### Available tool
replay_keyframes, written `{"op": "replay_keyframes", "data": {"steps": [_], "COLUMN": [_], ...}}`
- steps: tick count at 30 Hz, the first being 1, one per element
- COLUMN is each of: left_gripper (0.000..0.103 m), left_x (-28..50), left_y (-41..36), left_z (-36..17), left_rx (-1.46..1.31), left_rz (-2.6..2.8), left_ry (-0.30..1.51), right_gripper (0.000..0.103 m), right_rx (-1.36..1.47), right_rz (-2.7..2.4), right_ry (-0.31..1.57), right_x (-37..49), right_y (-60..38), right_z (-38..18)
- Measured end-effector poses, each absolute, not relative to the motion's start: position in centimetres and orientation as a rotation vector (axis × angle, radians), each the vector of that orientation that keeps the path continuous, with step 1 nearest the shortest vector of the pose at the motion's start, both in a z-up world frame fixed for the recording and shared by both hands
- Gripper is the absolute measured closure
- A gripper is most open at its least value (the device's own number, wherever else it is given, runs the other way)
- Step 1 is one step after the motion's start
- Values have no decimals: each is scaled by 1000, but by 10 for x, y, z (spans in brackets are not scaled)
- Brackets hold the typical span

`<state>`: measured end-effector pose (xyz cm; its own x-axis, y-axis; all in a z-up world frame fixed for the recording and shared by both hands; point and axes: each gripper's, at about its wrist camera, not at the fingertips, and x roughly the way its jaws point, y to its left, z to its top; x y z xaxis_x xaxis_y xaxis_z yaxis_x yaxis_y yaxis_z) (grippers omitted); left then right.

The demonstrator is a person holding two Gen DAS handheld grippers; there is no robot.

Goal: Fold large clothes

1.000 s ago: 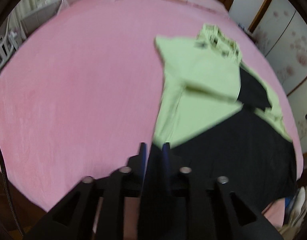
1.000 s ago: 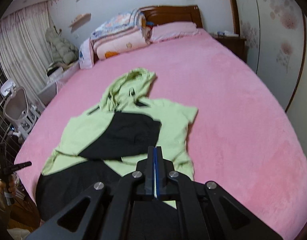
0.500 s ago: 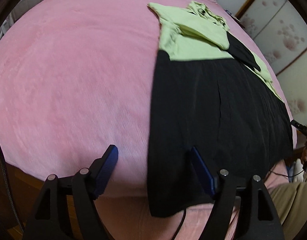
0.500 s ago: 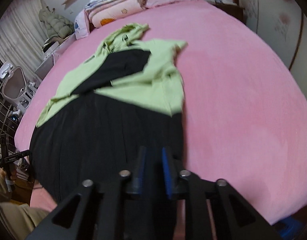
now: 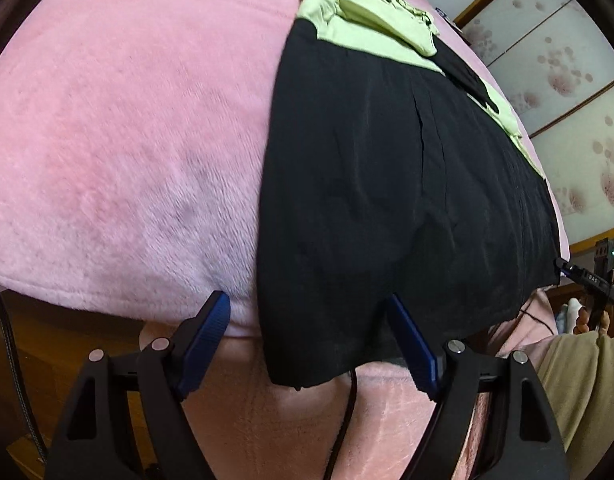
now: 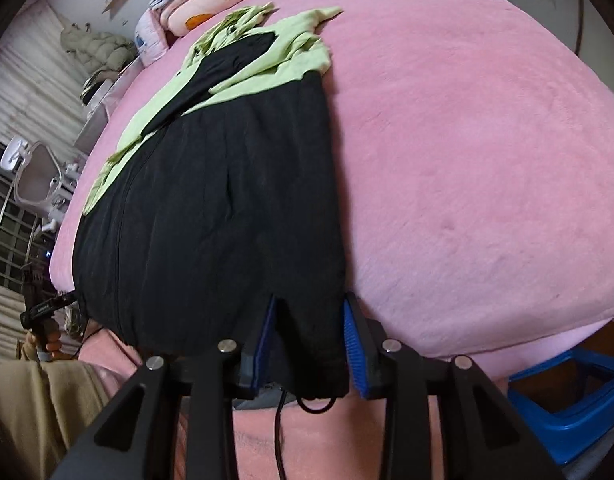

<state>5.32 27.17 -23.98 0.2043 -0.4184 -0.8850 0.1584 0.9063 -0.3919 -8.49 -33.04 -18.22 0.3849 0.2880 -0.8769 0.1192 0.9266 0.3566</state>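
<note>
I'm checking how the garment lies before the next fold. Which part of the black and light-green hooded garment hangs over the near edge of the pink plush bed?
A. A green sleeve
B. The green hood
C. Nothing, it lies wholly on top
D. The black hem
D: the black hem of the black and light-green hooded garment droops past the edge of the pink plush bed, while the green hood lies at the far end.

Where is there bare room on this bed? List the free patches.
Bare pink blanket left of the black-and-green jacket; more bare blanket right of it in the right wrist view. Crowded at the near edge, where both grippers straddle the jacket's hem.
</note>
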Motion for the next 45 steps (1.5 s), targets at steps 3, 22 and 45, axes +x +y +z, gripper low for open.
{"op": "replay_keyframes", "data": {"steps": [3,22,45], "left_gripper": [23,86,95], "left_x": [51,52,258], "left_y": [267,237,219], "left_z": [-250,-243,-73], "left_rx": [-232,-193,-601], "left_rz": [-417,-387,-163], "left_ry": [1327,1409,990], "right_gripper": [60,86,88], "right_rx": [385,281,516], "right_rz": [117,128,221], "right_ry": [1174,1177,726], "right_x": [-85,-86,84], "right_y": [-328,-310,-322], "right_z": [-181,-181,-28]}}
